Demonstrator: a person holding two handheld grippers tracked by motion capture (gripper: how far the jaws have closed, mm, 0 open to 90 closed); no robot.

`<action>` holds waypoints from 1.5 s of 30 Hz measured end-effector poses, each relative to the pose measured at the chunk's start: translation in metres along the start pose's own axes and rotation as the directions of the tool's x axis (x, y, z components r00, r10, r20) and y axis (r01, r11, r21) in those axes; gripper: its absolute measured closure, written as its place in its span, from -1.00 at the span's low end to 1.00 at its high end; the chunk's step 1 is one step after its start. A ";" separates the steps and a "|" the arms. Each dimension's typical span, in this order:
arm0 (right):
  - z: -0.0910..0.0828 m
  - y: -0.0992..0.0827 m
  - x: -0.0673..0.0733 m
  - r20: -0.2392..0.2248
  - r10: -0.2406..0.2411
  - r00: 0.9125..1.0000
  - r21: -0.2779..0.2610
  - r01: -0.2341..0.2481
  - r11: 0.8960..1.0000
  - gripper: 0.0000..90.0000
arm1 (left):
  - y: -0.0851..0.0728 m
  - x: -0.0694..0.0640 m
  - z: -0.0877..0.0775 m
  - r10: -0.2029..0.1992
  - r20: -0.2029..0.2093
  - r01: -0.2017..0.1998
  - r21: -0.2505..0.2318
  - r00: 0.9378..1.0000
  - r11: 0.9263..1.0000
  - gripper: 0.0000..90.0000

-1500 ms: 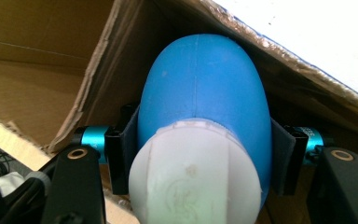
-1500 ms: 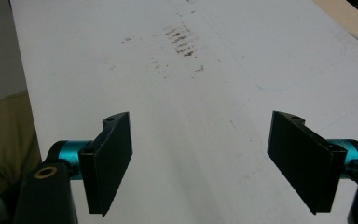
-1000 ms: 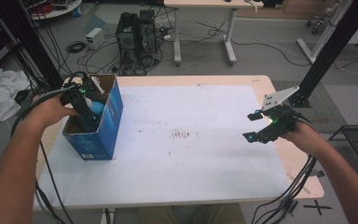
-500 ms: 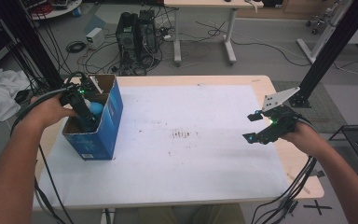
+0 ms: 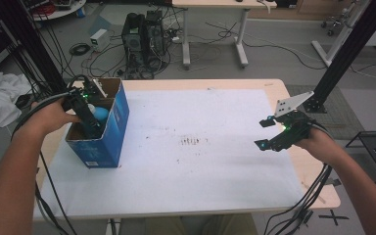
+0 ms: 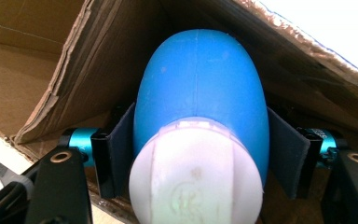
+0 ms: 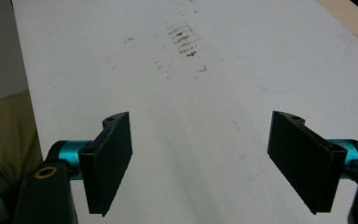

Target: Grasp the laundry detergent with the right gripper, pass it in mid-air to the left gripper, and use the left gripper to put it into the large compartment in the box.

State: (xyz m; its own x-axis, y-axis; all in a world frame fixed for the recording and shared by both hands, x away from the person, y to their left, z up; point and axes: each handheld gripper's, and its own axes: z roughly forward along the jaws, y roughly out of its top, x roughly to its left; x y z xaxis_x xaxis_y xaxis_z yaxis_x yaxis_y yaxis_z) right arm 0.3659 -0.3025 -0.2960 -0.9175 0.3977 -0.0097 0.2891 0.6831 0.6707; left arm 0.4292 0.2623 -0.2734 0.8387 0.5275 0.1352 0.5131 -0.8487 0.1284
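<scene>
No text can be read for certain. The white cap (image 6: 196, 175) of the blue bottle (image 6: 200, 88) bears an embossed round mark, too blurred to read. The blue box (image 5: 108, 132) shows small print, illegible.

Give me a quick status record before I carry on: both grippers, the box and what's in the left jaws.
left gripper: reaching down into the box; jaws have just been opening
between left jaws: blue rounded object with a white cap, pads flanking its sides
box: blue cardboard, top open, at the table's left edge
right gripper: jaws open, nothing between them, over the white table at the right side
table marks: brown smudges near the centre
</scene>
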 end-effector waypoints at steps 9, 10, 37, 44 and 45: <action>0.001 0.000 0.000 0.002 0.000 1.000 -0.002 0.000 1.000 -0.53 | -0.001 -0.002 -0.011 -0.011 -0.010 0.011 -0.032 1.000 0.999 -0.30; 0.001 0.000 0.000 0.001 -0.001 1.000 -0.003 0.001 1.000 -0.53 | -0.001 -0.002 -0.011 -0.012 -0.012 0.011 -0.038 1.000 0.999 -0.30; -0.007 -0.001 0.004 0.007 -0.008 1.000 -0.027 0.008 1.000 -0.53 | 0.003 -0.021 -0.060 -0.058 -0.039 0.052 -0.141 0.998 0.989 -0.42; -0.009 0.000 0.007 0.005 -0.020 1.000 -0.044 0.021 0.999 -0.53 | 0.014 -0.037 -0.080 -0.063 -0.030 0.056 -0.192 0.998 0.980 -0.42; -0.010 -0.001 0.007 0.008 -0.022 1.000 -0.041 0.022 0.999 -0.53 | 0.016 -0.043 -0.079 -0.099 -0.023 0.091 -0.233 0.995 0.968 -0.42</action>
State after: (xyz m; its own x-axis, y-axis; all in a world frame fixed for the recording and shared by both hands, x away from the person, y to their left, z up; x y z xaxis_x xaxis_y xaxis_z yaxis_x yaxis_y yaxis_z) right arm 0.3564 -0.3060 -0.2891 -0.9215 0.3873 -0.0301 0.2570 0.6658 0.7004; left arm 0.3871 0.2288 -0.2000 0.7795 0.6095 0.1445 0.5302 -0.7649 0.3657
